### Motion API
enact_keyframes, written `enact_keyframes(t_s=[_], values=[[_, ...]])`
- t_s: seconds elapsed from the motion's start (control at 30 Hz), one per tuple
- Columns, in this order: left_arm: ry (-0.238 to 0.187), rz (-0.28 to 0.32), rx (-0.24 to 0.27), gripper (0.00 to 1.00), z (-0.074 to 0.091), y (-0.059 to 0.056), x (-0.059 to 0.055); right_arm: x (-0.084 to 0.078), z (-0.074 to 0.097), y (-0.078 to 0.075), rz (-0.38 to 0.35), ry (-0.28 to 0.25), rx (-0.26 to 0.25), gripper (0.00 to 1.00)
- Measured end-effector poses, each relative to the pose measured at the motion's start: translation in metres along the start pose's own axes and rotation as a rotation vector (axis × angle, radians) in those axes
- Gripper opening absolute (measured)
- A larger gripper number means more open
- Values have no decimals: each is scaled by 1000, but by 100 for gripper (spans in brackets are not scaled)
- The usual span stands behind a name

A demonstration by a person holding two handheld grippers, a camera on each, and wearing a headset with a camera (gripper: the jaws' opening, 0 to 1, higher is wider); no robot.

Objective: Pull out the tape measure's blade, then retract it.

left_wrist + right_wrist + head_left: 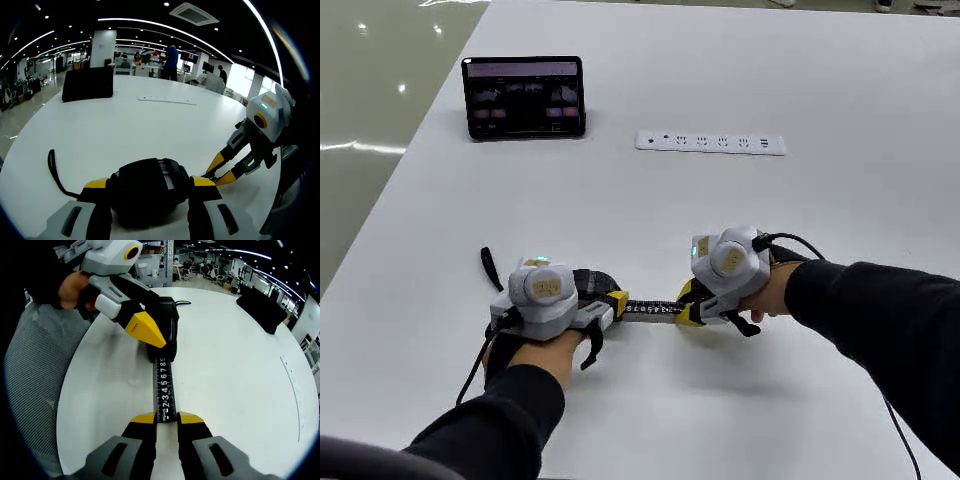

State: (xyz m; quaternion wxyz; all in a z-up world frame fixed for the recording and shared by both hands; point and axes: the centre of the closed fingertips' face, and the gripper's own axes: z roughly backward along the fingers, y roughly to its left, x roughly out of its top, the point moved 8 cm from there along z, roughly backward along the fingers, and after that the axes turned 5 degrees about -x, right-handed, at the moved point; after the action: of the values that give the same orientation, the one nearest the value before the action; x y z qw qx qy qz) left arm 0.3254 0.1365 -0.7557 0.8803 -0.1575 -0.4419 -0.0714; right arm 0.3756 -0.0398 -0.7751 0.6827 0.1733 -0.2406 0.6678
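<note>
The left gripper [150, 184] clasps the black tape measure case [169, 325] between its yellow-tipped jaws, and the case sits on the white table [720, 80] near the person's edge. Close beside it, the right gripper [167, 417] pinches the end of the blade [164, 385], which runs a short way out of the case, numbers up. A black strap [52, 170] trails from the case. Farther back stand a dark tablet [524, 96] and a white power strip [711, 142], well apart from both grippers
</note>
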Motion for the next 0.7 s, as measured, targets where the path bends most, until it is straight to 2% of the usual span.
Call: enact_keyframes(t_s=[0.7], values=[[1, -1, -2, 57, 0, 1, 0, 18, -15, 3, -35, -38, -8, 11]])
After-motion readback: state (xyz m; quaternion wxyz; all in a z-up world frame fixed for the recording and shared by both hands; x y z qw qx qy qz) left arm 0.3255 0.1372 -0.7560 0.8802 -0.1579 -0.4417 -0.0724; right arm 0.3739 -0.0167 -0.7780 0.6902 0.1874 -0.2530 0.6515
